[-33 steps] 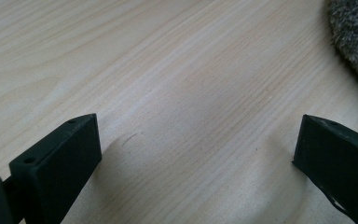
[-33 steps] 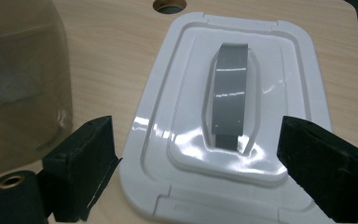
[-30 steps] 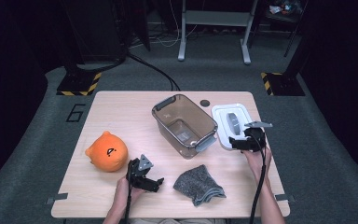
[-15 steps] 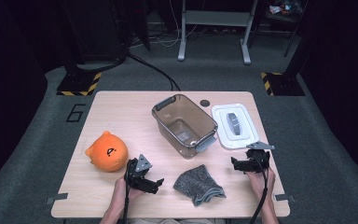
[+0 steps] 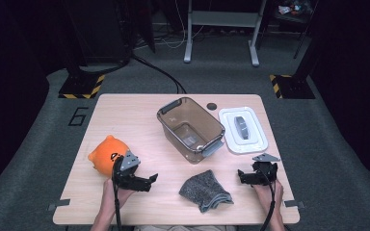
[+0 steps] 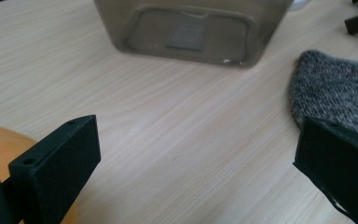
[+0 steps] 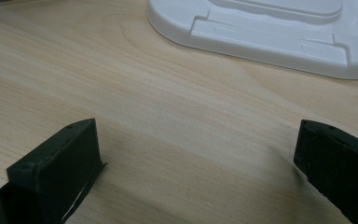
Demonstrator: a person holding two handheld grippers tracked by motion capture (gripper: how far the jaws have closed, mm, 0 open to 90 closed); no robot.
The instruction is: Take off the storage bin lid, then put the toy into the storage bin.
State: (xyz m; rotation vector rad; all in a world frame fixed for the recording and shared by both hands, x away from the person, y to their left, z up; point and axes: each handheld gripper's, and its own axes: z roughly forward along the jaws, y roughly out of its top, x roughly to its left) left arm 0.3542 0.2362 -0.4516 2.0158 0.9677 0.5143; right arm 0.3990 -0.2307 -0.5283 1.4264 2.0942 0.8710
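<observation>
Since a second ago my right tool (image 5: pixel 243 176) has left the white lid (image 5: pixel 243 130), jaws just opening, empty; left tool (image 5: pixel 150 181) gapes beside the grey sock (image 5: pixel 204 191). I might snag the sock's loose knit.

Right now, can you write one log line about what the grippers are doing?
left gripper: open, empty, beside toy | right gripper: open, empty, near lid | sock: flat between them

Left gripper (image 5: pixel 150 182) and right gripper (image 5: pixel 242 176) gape (nothing between)
</observation>
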